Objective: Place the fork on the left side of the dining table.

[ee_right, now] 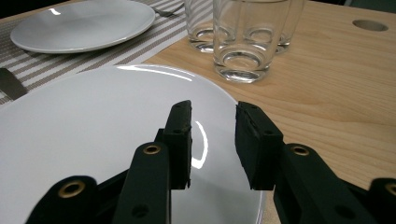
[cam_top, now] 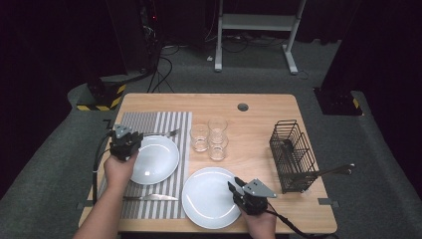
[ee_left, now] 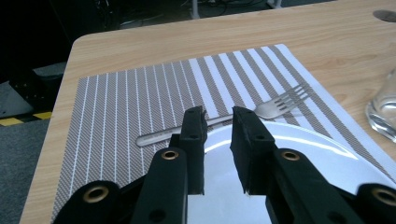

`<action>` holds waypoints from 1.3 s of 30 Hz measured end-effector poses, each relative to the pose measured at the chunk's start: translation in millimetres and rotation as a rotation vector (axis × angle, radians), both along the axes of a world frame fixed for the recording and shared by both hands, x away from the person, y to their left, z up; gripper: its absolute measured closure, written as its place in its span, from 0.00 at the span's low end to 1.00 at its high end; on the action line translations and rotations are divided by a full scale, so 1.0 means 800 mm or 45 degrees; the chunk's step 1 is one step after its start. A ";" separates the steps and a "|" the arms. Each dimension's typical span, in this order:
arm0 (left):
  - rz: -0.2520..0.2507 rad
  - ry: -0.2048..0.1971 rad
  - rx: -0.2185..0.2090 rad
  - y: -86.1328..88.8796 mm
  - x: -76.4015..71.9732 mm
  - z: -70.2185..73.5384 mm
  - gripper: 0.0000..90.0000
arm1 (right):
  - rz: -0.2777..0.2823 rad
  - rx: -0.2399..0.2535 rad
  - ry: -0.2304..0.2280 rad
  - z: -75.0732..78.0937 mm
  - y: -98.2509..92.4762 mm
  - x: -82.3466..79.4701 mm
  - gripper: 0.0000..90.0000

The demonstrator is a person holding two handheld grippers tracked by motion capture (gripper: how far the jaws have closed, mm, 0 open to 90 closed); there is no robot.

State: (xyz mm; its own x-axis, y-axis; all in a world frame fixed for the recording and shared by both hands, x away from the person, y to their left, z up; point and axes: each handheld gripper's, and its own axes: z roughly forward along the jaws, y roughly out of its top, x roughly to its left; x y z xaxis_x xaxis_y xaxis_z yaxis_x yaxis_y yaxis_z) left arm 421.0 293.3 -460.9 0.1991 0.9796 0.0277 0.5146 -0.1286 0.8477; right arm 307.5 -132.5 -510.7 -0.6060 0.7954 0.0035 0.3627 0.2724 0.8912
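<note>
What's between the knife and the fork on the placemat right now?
The white plate on the striped placemat lies between the fork beyond it and the knife on its near side, as the high view shows.

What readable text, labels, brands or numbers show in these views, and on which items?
None readable.
Plates, glasses, fork, knife, striped placemat, wire cutlery basket: no print or logo visible.
Yellow-black hazard stripes on a floor base: a marking, no words.
</note>
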 end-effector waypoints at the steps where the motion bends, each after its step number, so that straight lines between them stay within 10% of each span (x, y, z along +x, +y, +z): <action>1: -0.001 0.009 -0.002 -0.002 -0.006 -0.001 0.82 | 0.000 -0.004 0.000 -0.001 0.000 0.001 0.73; 39: -0.152 0.066 0.009 -0.035 -0.119 -0.028 0.63 | -0.089 0.005 -0.015 0.006 -0.016 0.010 0.77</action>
